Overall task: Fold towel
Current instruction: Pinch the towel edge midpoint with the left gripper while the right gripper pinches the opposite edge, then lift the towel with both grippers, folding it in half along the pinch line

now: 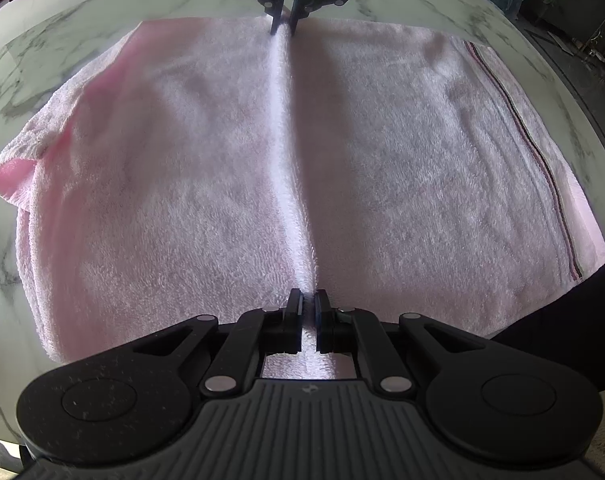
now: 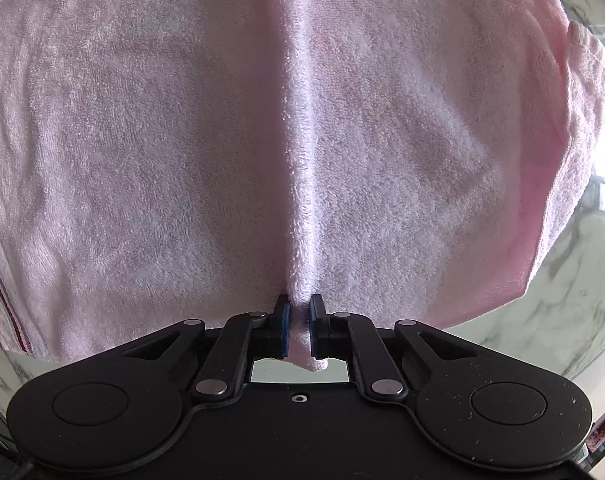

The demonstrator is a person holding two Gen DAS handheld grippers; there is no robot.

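Left wrist view: left gripper (image 1: 308,300) and right gripper (image 1: 285,28) pinch opposite ends of the towel's (image 1: 182,160) raised ridge.

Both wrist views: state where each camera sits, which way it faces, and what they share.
Left wrist: on the left gripper, facing steeply down and across the pink towel to the right gripper opposite; a dark sleeve shows.
Right wrist: on the right gripper, facing down over the towel and marble table.
Shared: the towel's raised centre ridge, pinched at each end by shut jaws.
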